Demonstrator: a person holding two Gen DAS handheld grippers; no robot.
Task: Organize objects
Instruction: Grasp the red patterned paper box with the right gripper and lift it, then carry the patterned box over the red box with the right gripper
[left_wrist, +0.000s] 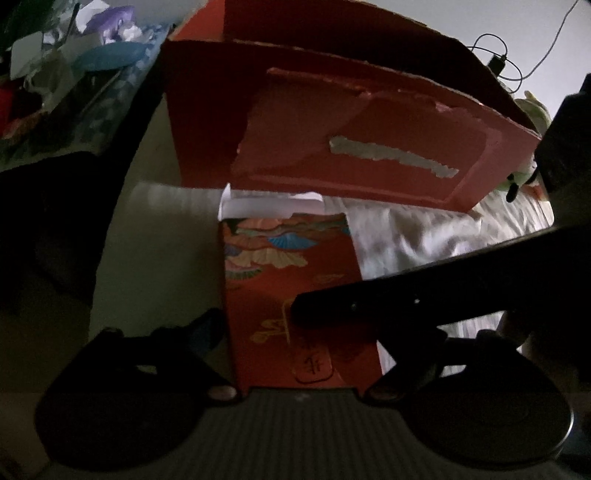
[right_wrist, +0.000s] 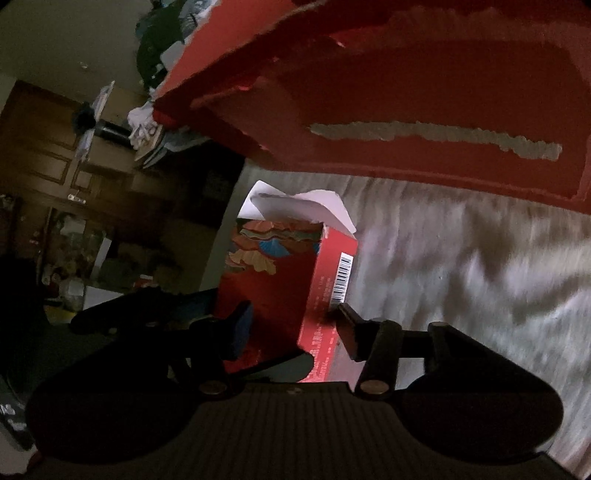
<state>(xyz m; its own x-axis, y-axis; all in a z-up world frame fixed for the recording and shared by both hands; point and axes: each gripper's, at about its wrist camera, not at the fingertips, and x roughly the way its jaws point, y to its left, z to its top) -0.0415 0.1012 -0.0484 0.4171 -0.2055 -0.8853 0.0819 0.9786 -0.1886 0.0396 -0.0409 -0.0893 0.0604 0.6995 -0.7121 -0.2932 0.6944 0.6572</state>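
In the right wrist view, the right gripper (right_wrist: 291, 317) is seen clenched on a small red carton (right_wrist: 280, 280), one finger pressed to its decorated face and the other to the barcode side. The carton is printed with fan-shaped motifs in blue, tan and orange near its top and gold characters lower down; its white top flaps (right_wrist: 303, 203) stand open. Its long axis runs from 6 o'clock toward 12 o'clock, the open end pointing away from the cameras. In the left wrist view the same carton (left_wrist: 295, 295) is held between the left gripper (left_wrist: 299, 332) fingers, apparently grasped, though the contact is dim; the other tool's dark finger crosses it from 3 o'clock. Beneath lies a rumpled white sheet (right_wrist: 461, 266). Beyond, at 12 o'clock, a large red cardboard box (left_wrist: 351, 122) with a torn strip is seen.
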